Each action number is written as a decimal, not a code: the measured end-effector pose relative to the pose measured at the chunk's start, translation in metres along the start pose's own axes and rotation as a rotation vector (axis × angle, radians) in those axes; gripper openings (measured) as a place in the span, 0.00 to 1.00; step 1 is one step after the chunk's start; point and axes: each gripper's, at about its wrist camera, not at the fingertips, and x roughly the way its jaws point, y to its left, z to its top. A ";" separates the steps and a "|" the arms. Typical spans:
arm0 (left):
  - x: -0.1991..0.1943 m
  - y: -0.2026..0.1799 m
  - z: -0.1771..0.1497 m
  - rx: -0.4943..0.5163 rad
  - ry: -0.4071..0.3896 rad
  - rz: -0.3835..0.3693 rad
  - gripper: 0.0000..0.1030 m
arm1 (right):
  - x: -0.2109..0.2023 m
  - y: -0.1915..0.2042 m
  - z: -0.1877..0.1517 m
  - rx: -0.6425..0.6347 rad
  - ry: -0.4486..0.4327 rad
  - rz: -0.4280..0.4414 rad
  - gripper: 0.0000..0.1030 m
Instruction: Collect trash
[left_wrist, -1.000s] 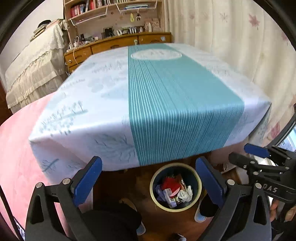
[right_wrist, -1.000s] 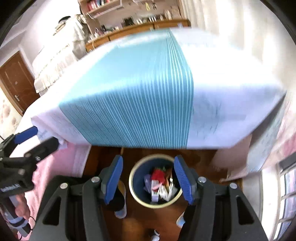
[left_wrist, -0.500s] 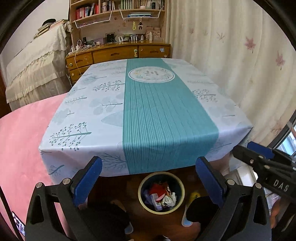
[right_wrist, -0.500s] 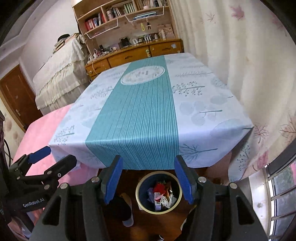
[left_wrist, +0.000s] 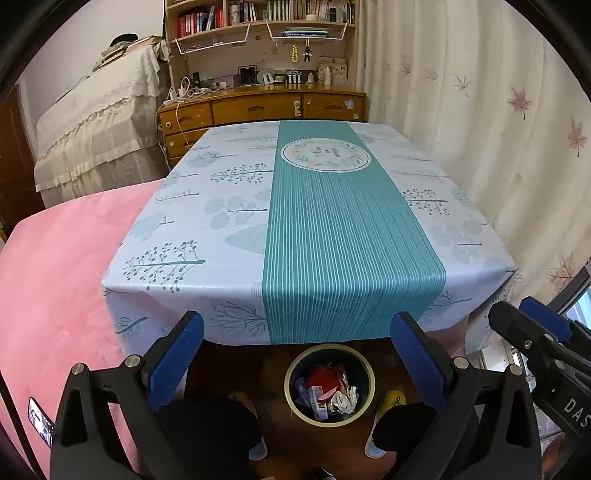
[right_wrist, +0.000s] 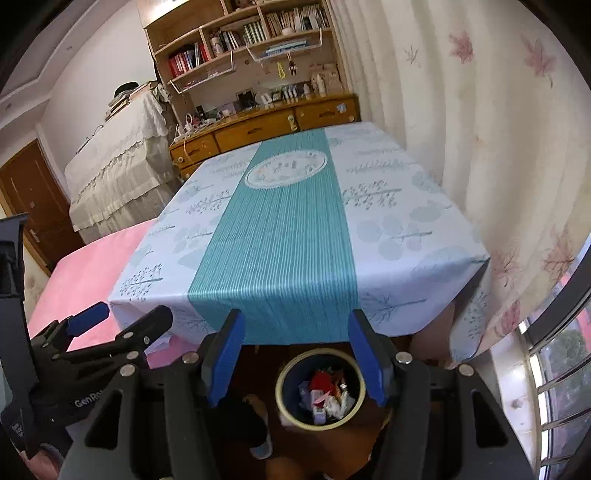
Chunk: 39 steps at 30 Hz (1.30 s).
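A round blue bin with a cream rim (left_wrist: 364, 384) stands on the wooden floor under the table's near edge, holding trash (left_wrist: 327, 391) of red wrapper, small boxes and crumpled paper. It also shows in the right wrist view (right_wrist: 320, 387). My left gripper (left_wrist: 297, 354) is open and empty, held above the bin. My right gripper (right_wrist: 297, 356) is open and empty, also above the bin. Each gripper shows at the edge of the other's view.
A table with a white and teal cloth (left_wrist: 314, 221) fills the middle. A pink bed (left_wrist: 55, 280) lies to the left. Curtains (left_wrist: 480, 129) hang at the right. A wooden dresser with shelves (left_wrist: 266, 107) stands behind. Feet in slippers flank the bin.
Both grippers have risen and tilted up from the bin. More of the tabletop and room shows now, and the bin looks smaller and lower in both views.
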 end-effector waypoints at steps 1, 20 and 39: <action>-0.001 -0.001 -0.001 0.003 -0.006 0.005 0.97 | -0.001 0.001 0.000 -0.006 -0.009 -0.004 0.57; -0.002 -0.004 -0.004 0.003 -0.007 0.037 0.97 | 0.006 0.010 -0.003 -0.050 -0.029 -0.019 0.57; -0.002 -0.009 -0.003 -0.012 -0.014 0.030 0.97 | 0.000 0.011 -0.005 -0.055 -0.052 -0.028 0.57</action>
